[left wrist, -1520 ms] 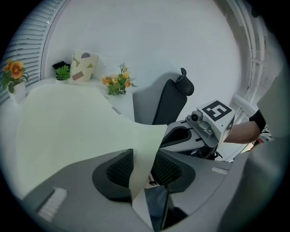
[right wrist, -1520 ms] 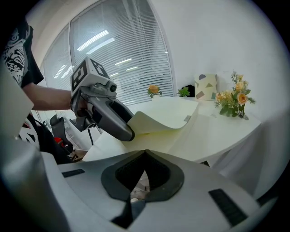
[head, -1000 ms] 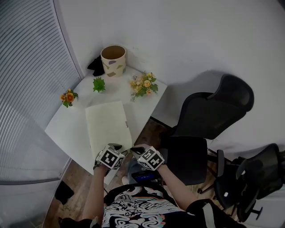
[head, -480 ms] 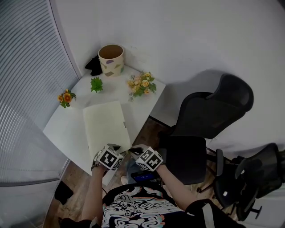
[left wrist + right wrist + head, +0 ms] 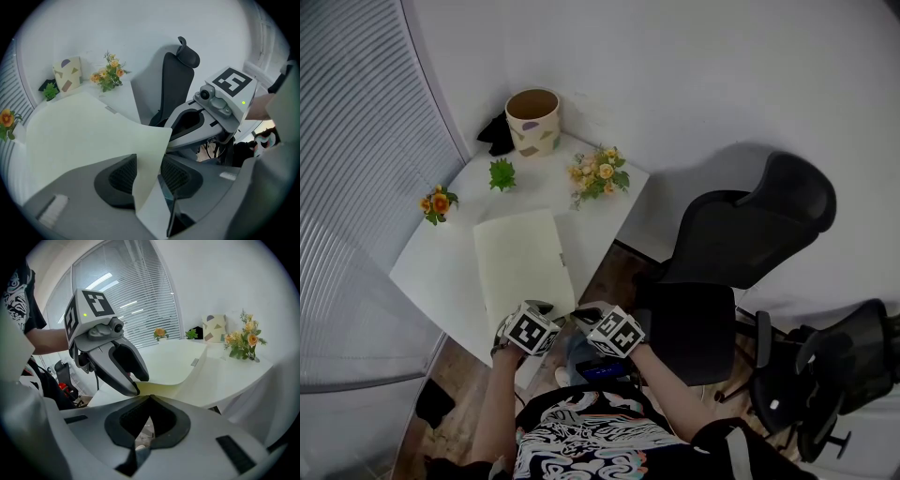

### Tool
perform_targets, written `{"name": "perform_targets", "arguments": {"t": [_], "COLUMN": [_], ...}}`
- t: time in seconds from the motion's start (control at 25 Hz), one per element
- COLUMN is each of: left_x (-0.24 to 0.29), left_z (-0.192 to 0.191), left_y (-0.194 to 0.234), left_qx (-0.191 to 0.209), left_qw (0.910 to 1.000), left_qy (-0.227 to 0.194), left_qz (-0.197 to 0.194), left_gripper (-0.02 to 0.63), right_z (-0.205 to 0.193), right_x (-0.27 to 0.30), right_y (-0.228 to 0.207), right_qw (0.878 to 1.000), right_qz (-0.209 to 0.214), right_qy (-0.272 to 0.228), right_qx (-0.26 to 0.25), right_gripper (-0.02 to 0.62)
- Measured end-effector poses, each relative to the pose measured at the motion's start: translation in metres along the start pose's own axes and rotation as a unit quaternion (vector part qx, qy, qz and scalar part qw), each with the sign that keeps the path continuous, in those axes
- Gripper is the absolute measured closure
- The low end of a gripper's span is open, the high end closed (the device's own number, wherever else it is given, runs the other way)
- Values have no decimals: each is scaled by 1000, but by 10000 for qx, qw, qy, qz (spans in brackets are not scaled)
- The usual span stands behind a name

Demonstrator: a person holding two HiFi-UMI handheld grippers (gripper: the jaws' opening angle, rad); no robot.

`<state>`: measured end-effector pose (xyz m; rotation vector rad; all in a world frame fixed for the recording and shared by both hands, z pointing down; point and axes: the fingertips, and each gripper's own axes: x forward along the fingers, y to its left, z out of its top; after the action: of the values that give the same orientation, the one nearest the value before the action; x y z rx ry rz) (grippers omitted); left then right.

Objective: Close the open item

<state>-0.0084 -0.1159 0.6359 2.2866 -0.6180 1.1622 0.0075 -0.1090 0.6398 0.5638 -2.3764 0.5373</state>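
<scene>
A pale yellow folder point(image 5: 523, 262) lies on the white table point(image 5: 441, 272), and its near end reaches both grippers at the table's front edge. My left gripper point(image 5: 147, 176) is open. Its jaws have just been opening, and the near corner of the cover point(image 5: 84, 136) stands loose between the pads. My right gripper point(image 5: 150, 399) is shut, its tips pinching the curled-up near edge of the cover point(image 5: 173, 364). In the head view the left gripper point(image 5: 546, 307) and the right gripper point(image 5: 581, 314) sit side by side.
At the table's far end stand a speckled pot point(image 5: 532, 117), a flower bunch point(image 5: 598, 176), a small green plant point(image 5: 502, 174) and an orange flower point(image 5: 437, 203). A black office chair point(image 5: 741, 244) stands right of the table. Window blinds point(image 5: 356, 187) run along the left.
Both grippers keep their place at the folder's near end. Only the head view has shifted slightly.
</scene>
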Motion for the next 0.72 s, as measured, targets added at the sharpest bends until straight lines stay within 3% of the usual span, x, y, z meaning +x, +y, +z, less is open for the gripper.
{"name": "perform_targets", "arguments": {"t": [0.72], "left_x": [-1], "left_z": [3], "left_y": [2], "left_qx": [64], "left_qw": [10000], "left_qy": [22], "left_qz": [1], "left_gripper": [448], "right_z": [3], "right_x": [0], "right_y": [-2], "right_qw": [10000], "right_qz": [-44], "right_qy": [10], "right_qx": [-27], "right_gripper": [592]}}
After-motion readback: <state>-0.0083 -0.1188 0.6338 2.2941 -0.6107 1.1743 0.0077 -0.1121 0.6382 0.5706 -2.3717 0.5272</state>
